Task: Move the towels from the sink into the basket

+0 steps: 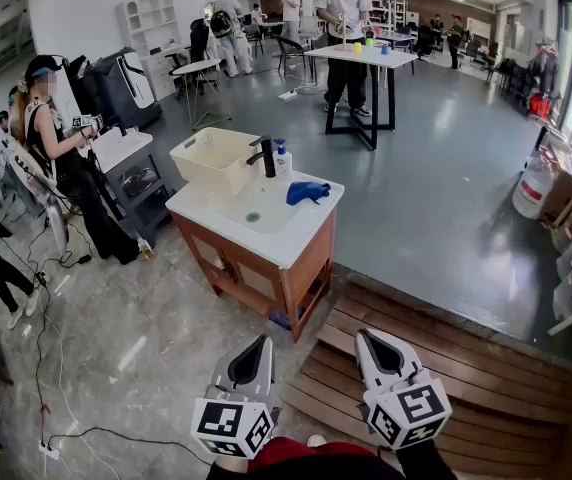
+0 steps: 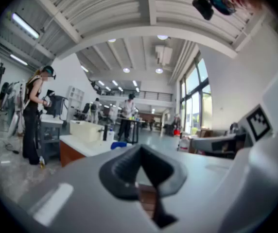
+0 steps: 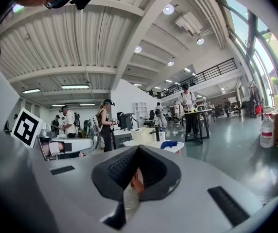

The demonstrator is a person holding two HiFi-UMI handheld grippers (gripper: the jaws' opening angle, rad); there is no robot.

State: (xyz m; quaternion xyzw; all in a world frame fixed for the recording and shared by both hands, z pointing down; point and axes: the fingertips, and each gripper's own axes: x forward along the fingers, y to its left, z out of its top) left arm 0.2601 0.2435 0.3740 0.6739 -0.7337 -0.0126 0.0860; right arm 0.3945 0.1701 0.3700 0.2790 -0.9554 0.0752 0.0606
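Blue towel (image 1: 307,192), one seen, on the white sink (image 1: 276,238) top right of its faucet (image 1: 267,156); cream basket (image 1: 209,158) behind sink shows none; left hand-held gripper (image 1: 263,340) and right hand-held gripper (image 1: 362,334) closed, empty, well short of sink; task seemingly unstarted.

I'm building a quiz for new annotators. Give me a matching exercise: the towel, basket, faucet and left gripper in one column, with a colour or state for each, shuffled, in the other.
Things:
1. towel
2. basket
3. faucet
4. left gripper

Colour or state:
a. black
b. shut, nothing between the jaws
c. blue
d. cream

Pairs: 1-c, 2-d, 3-a, 4-b
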